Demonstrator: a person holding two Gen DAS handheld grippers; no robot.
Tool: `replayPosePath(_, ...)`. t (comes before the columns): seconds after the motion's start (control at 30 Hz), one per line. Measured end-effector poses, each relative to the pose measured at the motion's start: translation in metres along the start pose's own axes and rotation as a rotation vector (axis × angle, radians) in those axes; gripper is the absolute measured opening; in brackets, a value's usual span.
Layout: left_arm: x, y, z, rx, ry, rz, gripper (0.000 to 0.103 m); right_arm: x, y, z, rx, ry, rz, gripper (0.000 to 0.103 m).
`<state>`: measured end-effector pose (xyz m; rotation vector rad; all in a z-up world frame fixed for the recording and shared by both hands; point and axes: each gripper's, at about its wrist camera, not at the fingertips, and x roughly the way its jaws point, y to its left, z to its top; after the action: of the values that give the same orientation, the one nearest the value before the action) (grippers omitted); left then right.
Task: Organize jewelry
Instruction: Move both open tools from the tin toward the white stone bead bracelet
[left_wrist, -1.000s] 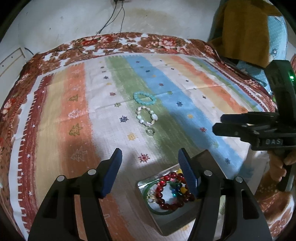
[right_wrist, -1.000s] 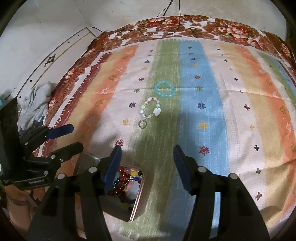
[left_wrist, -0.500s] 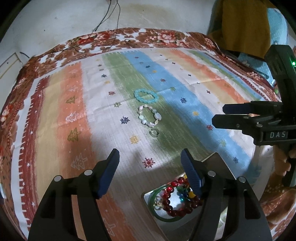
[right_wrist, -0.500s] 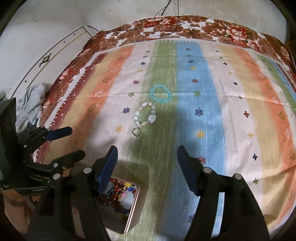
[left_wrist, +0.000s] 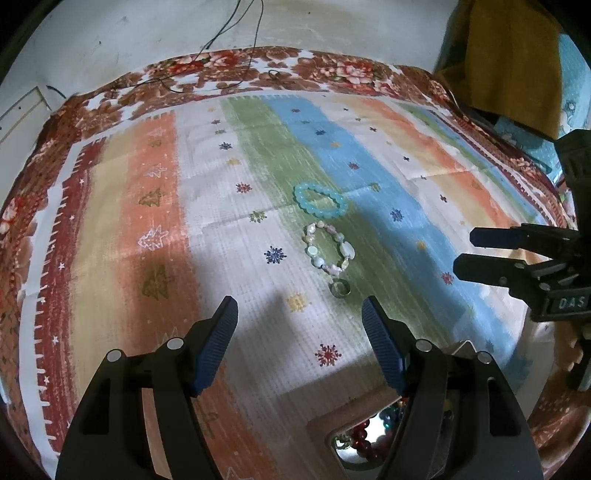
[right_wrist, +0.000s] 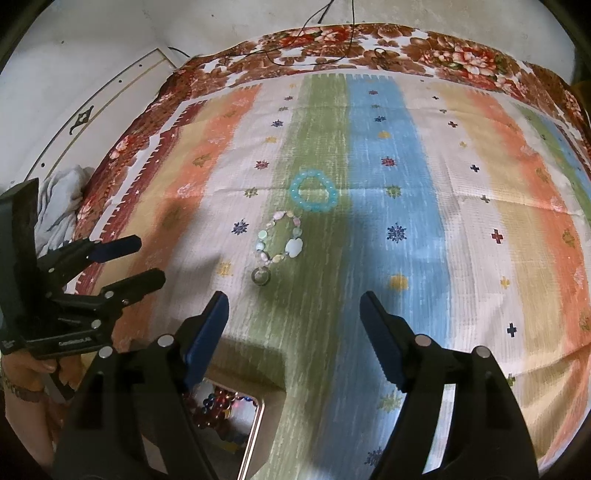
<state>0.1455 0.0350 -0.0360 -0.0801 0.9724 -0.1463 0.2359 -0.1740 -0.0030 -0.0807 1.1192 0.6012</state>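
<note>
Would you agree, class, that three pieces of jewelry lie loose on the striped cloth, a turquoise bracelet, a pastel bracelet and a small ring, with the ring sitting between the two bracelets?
Not quite. The ring sits at the near end of the row, beside the pastel bracelet, which itself lies between it and the turquoise bracelet. The right wrist view shows this; the rest stands.

A home interior: a striped cloth (right_wrist: 388, 229) printed with small stars and trees covers a floral-bordered blanket (right_wrist: 406, 40) spread beneath it. Beyond the cloth's far edge stands a plain scuffed wall (left_wrist: 147, 33) with loose black cables (left_wrist: 229, 33). Beside the cloth lies crumpled laundry (right_wrist: 62, 199); mustard fabric (left_wrist: 513, 59) hangs nearby.
</note>
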Motion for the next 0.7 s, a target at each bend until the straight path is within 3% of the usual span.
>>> replayPosePath(0.53, 0.015, 0.015, 0.014, 0.0, 0.02, -0.002, 0.07, -0.004, -0.026, 0.029, 0.069, -0.047, 0.035, 0.075)
replayPosePath(0.7, 0.014, 0.018, 0.016, -0.01, 0.019, -0.021, 0.07, 0.003, -0.023, 0.03, 0.048, -0.014, 0.059, 0.075)
